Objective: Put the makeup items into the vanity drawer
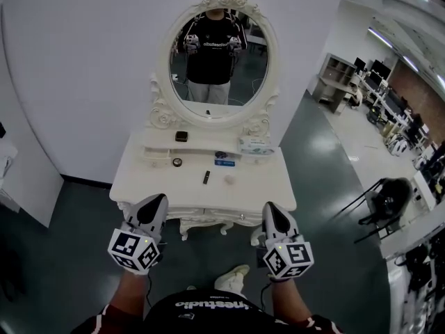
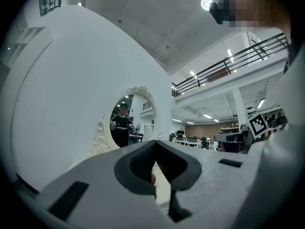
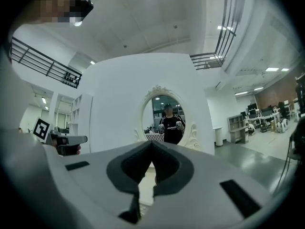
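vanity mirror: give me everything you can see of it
Oval mirror in a white, ornately carved frame, with a floral crest on top and scrollwork at both lower sides. It stands upright at the back of the white vanity table, above its raised shelf and close against the white wall. The glass reflects the person in a dark top.

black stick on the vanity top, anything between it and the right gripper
Nothing visible. The black stick lies in the open on the vanity top; the right gripper is held back from the vanity, jaws shut and empty.
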`<state>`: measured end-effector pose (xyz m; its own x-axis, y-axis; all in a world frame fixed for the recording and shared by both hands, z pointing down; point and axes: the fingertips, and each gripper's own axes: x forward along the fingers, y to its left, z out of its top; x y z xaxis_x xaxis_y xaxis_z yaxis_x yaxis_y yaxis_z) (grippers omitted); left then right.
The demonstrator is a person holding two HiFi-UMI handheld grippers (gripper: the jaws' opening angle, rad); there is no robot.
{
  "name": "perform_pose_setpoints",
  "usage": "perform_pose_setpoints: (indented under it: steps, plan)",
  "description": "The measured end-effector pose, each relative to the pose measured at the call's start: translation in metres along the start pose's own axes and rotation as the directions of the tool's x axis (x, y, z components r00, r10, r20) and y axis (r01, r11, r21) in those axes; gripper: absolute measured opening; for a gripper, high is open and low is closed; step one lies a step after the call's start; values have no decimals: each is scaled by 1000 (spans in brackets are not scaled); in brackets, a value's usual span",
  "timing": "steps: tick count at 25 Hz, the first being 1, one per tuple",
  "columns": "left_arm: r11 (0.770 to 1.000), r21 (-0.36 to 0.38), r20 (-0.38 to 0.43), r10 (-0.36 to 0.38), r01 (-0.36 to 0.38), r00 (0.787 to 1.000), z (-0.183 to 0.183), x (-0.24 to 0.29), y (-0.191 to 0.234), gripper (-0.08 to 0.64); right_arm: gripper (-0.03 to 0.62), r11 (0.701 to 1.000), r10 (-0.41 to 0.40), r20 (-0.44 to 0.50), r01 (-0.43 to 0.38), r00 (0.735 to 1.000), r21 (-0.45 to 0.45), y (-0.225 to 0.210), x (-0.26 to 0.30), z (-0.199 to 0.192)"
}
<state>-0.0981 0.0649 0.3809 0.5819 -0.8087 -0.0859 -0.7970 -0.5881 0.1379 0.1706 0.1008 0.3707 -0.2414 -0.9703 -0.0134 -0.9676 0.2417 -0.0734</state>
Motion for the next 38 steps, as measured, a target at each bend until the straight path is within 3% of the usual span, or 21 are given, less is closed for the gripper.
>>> perform_pose_setpoints:
  steps: [24, 38]
  plan:
    - [999, -14, -5, 41, -41, 999, -3, -26, 15, 5, 3, 993, 115, -42, -115, 992, 11, 42, 12, -1]
    - [999, -3, -10, 49, -49, 999, -8, -16, 11, 5, 3, 994, 109, -41, -108, 993, 23, 27, 16, -8]
